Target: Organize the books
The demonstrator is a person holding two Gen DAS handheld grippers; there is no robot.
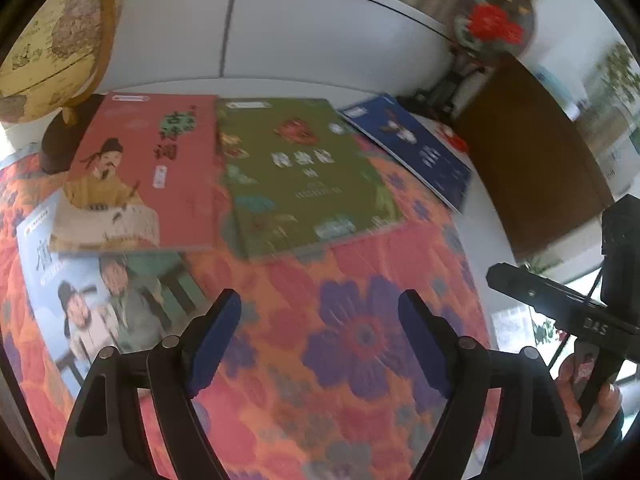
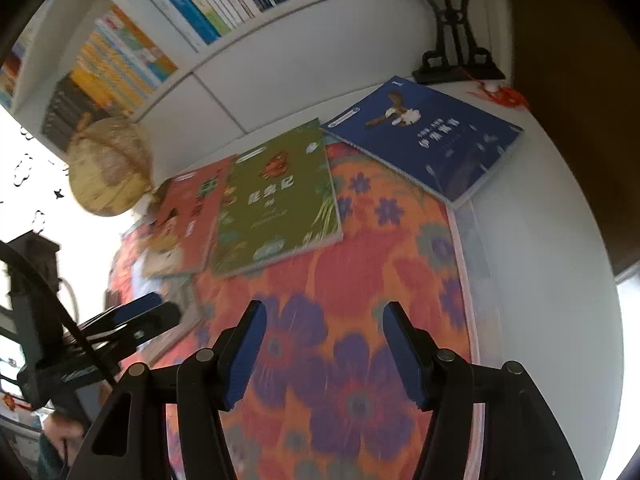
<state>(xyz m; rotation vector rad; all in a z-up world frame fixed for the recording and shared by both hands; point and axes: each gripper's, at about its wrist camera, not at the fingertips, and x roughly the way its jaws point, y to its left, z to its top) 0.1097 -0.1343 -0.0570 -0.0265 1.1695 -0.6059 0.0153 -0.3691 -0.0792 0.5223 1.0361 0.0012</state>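
Several books lie flat on a flowered cloth (image 1: 360,320): a red book (image 1: 140,176), a green book (image 1: 300,176) beside it, a dark blue book (image 1: 412,148) at the back right, and a pale blue book (image 1: 100,300) partly under the red one. My left gripper (image 1: 320,300) hovers open over bare cloth in front of the green book. In the right wrist view the green book (image 2: 280,200), the red book (image 2: 184,216) and the blue book (image 2: 428,136) lie ahead. My right gripper (image 2: 325,312) is open over the cloth (image 2: 360,280), with nothing between its blue pads.
A globe (image 1: 52,40) stands at the back left, next to the red book. White shelves full of upright books (image 2: 200,12) rise behind the table (image 2: 540,240). A round ornament on a black stand (image 2: 456,40) and a brown panel (image 1: 532,160) are at the right. A hand (image 1: 592,400) shows low right.
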